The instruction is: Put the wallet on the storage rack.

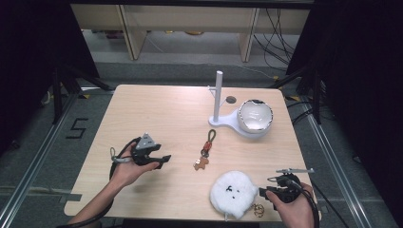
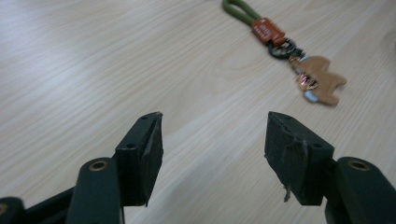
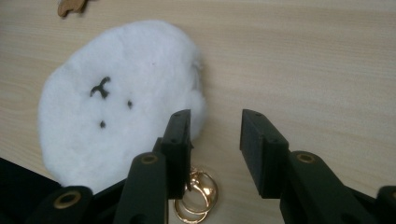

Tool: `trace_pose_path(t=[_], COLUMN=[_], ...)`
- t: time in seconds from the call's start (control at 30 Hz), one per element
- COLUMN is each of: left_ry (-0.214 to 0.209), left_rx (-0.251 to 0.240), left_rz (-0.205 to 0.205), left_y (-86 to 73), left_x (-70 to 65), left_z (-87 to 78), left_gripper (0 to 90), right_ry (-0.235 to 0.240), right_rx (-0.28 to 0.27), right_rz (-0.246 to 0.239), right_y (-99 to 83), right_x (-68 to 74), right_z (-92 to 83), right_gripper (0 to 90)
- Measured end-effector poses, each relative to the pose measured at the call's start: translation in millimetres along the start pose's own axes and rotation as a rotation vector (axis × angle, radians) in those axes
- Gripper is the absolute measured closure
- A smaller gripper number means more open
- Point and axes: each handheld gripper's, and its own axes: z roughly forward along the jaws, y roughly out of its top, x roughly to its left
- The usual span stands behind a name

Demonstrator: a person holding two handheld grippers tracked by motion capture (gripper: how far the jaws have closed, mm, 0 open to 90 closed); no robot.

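Observation:
A keychain (image 1: pixel 206 149) with a green cord loop (image 2: pixel 240 11), a red tag and a brown bear charm (image 2: pixel 322 81) lies mid-table. My left gripper (image 1: pixel 164 159) hovers to its left, open (image 2: pixel 215 149) and holding nothing, the keychain ahead and to the right of the jaws. A white fluffy plush face (image 1: pixel 233 192) with a gold ring clasp (image 3: pixel 198 198) lies near the front edge. My right gripper (image 1: pixel 261 192) sits at its right side, open (image 3: pixel 215 140) over bare table. Its left jaw stands above the plush's edge and the ring.
A white stand (image 1: pixel 228 123) with an upright post (image 1: pixel 218 95) and a shiny white bowl (image 1: pixel 255 116) stands at the back right of the wooden table (image 1: pixel 157 109). The front table edge runs close under both hands.

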Motion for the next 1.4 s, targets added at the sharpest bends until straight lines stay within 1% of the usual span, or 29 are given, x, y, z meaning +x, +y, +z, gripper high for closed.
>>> trace_pose_path(t=[0.03, 0.1, 0.13, 0.17, 0.2, 0.23, 0.27, 0.3, 0.33, 0.37, 0.4, 0.47, 0.53, 0.57, 0.6, 0.63, 0.67, 0.73, 0.77, 0.83, 0.87, 0.9, 0.93, 0.97, 1.0, 1.13, 1.17, 1.2, 1.4], left_ry=[0.006, 0.02, 0.028, 0.035, 0.033, 0.033, 0.033, 0.033, 0.034, 0.047, 0.05, 0.061, 0.061, 0.066, 0.066, 0.075, 0.076, 0.075, 0.071, 0.081, 0.074, 0.074, 0.076, 0.069, 0.069, 0.071, 0.07, 0.072, 0.063], left_rx=[-0.017, -0.026, -0.031, -0.037, -0.034, -0.034, -0.054, -0.051, -0.045, -0.046, -0.046, -0.044, -0.052, -0.067, -0.067, -0.069, -0.068, -0.074, -0.078, -0.066, -0.07, -0.069, -0.073, -0.072, -0.072, -0.075, -0.077, -0.078, -0.081], left_rz=[-0.023, -0.041, -0.048, -0.05, -0.061, -0.061, -0.085, -0.093, -0.124, -0.128, -0.136, -0.135, -0.14, -0.144, -0.144, -0.14, -0.138, -0.141, -0.145, -0.143, -0.139, -0.138, -0.14, -0.138, -0.138, -0.134, -0.129, -0.125, -0.123], left_y=[-5.4, -12.5, -16.1, -19.6, -22.4, -22.4, -25.6, -28.2, -33.8, -36.5, -38.3, -39.8, -41.2, -42.2, -42.2, -42.6, -42.8, -43.7, -44.7, -44.7, -45.2, -45.2, -45.4, -44.9, -44.9, -43.9, -43.9, -43.8, -46.5], left_x=[1.0, 2.4, 2.5, 2.8, 2.8, 2.8, 1.6, 1.4, 1.0, 1.2, 1.3, 1.0, 0.9, 1.4, 1.4, 1.4, 1.1, 0.2, -0.7, -1.6, -1.5, -1.6, -1.9, -2.3, -2.3, -3.3, -3.8, -4.5, -5.9], left_z=[-4.1, -9.7, -12.2, -14.6, -17.1, -17.1, -17.5, -18.8, -18.7, -18.2, -18.1, -18.7, -19.2, -19.6, -19.6, -19.9, -20.4, -20.0, -19.8, -21.1, -20.8, -21.0, -20.8, -21.2, -21.2, -20.9, -20.6, -20.4, -18.3], left_gripper=[36.1, 36.0, 36.0, 36.0, 36.0, 35.9, 35.9, 35.9, 35.4, 35.1, 35.0, 34.8, 34.5, 34.5, 34.5, 34.5, 34.5, 34.4, 34.4, 34.5, 34.5, 34.5, 34.4, 34.4, 34.4, 34.5, 34.5, 34.5, 34.6], right_ry=[-0.001, -0.014, 0.001, -0.001, 0.017, 0.021, 0.031, 0.031, 0.036, 0.043, 0.04, 0.053, 0.063, 0.088, 0.086, 0.086, 0.076, 0.09, 0.115, 0.111, 0.134, 0.134, 0.132, 0.128, 0.12, 0.12, 0.129, 0.128, 0.111], right_rx=[0.004, 0.022, 0.03, 0.041, 0.059, 0.077, 0.094, 0.094, 0.111, 0.099, 0.123, 0.116, 0.127, 0.151, 0.174, 0.174, 0.226, 0.232, 0.283, 0.284, 0.317, 0.317, 0.334, 0.35, 0.319, 0.332, 0.326, 0.343, 0.356], right_rz=[-0.001, -0.01, -0.005, -0.021, -0.011, -0.02, 0.011, 0.011, -0.018, -0.072, -0.049, -0.069, -0.074, -0.082, -0.07, -0.07, -0.059, -0.064, -0.043, -0.051, -0.052, -0.052, 0.006, 0.017, -0.058, -0.069, -0.087, -0.078, -0.106], right_y=[2.3, 7.5, 9.9, 12.5, 14.8, 17.0, 18.7, 18.7, 22.7, 23.5, 25.0, 26.6, 29.7, 33.8, 35.3, 35.3, 39.1, 41.4, 46.5, 47.9, 51.9, 51.9, 51.9, 53.0, 53.4, 55.7, 56.2, 57.3, 60.2], right_x=[-1.8, -4.4, -4.9, -6.8, -6.1, -6.8, -3.9, -3.9, -3.5, -6.5, -4.0, -3.9, -1.4, 0.3, 2.3, 2.3, 4.7, 5.7, 10.7, 10.5, 10.7, 10.7, 15.3, 14.1, 8.3, 7.4, 6.4, 7.1, 7.8], right_z=[2.0, 4.1, 5.0, 6.0, 6.8, 7.5, 7.8, 7.8, 10.9, 14.1, 14.8, 16.6, 19.0, 20.8, 21.6, 21.6, 22.5, 23.6, 23.4, 24.6, 27.5, 27.5, 27.3, 31.7, 36.5, 42.9, 44.8, 47.0, 58.0], right_gripper=[63.3, 62.9, 62.1, 60.8, 59.8, 59.2, 58.3, 58.3, 55.8, 55.1, 55.0, 54.6, 53.7, 51.4, 50.6, 50.6, 49.7, 49.0, 48.8, 48.5, 48.0, 48.0, 47.9, 47.4, 47.2, 46.5, 46.3, 45.9, 45.7])
